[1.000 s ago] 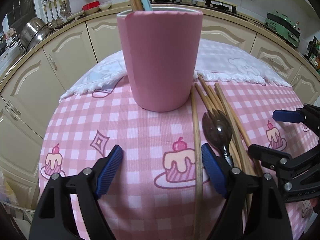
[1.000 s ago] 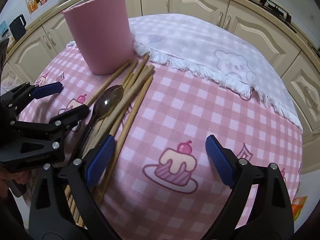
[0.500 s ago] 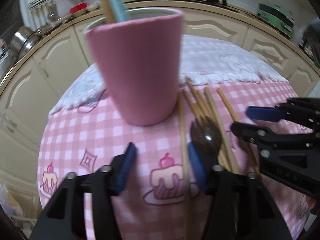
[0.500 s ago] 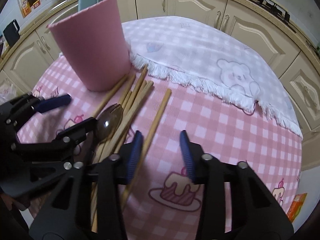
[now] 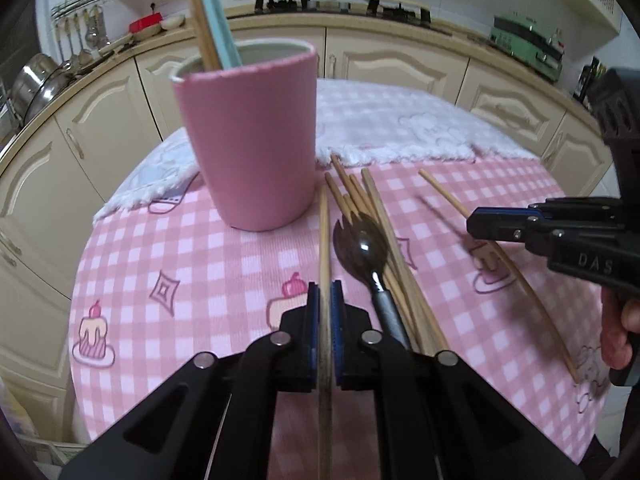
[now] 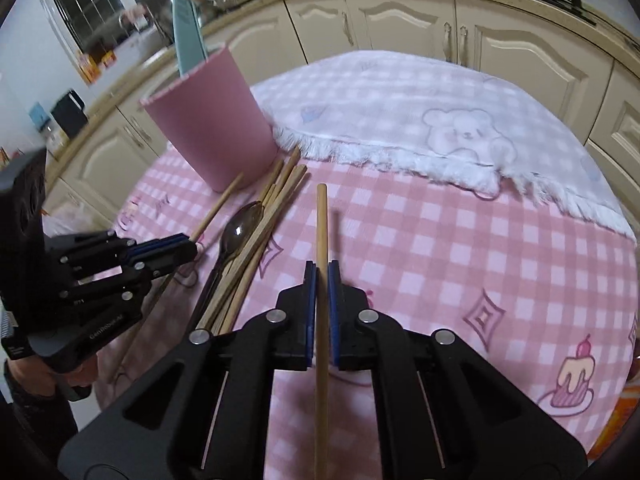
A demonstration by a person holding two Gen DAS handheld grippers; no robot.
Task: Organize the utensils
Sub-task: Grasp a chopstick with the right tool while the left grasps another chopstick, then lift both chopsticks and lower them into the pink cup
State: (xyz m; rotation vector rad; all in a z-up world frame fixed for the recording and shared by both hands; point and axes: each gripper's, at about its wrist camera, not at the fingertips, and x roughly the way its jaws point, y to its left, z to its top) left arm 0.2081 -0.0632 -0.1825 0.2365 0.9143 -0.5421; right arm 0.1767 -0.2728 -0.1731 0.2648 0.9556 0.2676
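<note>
A pink cup (image 5: 256,140) (image 6: 212,120) stands on the pink checked tablecloth, with a wooden chopstick and a teal utensil upright in it. To its right lie a bundle of wooden chopsticks (image 5: 360,200) (image 6: 276,204) and a dark spork (image 5: 362,244) (image 6: 240,228). My left gripper (image 5: 325,292) (image 6: 192,250) is shut on one chopstick (image 5: 324,240) at the bundle's left side. My right gripper (image 6: 322,276) (image 5: 476,224) is shut on another chopstick (image 6: 321,224) (image 5: 520,280), held apart from the bundle, on its right.
A white fringed bear towel (image 5: 400,128) (image 6: 420,120) covers the far half of the table. Cream kitchen cabinets (image 5: 384,64) and a countertop run behind it. A person's hand (image 5: 624,332) grips the right tool. The table edge drops off at left and right.
Both grippers went from wide open to shut, each on a chopstick. The right chopstick has come away from the bundle toward the right. Both hands rose slightly.
</note>
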